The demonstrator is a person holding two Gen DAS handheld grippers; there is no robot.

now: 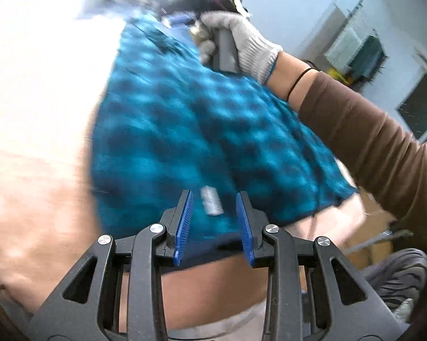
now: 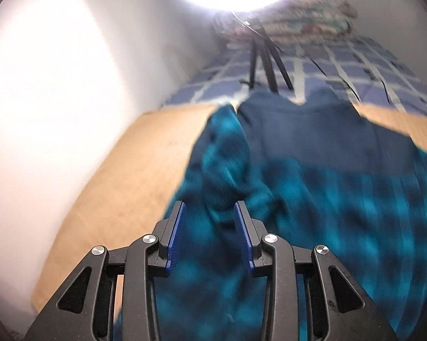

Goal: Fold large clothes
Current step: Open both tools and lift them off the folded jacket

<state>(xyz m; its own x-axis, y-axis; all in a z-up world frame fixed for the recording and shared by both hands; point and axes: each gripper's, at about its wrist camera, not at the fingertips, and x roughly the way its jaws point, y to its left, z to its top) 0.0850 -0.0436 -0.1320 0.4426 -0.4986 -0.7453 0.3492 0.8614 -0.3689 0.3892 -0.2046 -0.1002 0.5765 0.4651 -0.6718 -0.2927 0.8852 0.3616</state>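
L gripper (image 1: 214, 224) fingers apart over teal plaid garment (image 1: 185, 130), R gripper (image 2: 209, 234) fingers released, gloved hand (image 1: 241, 42) beyond, wooden table (image 2: 122, 176).

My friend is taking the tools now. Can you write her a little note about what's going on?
Left tool: open, holding nothing, poised over the near edge of the blue plaid shirt.
Right tool: open, over a bunched ridge of the shirt, gripping nothing.
The shirt lies spread on the wooden table, rumpled, its plain dark lining showing at the far end.
Done: no neat fold visible.
Left: smooth it, then fold it.
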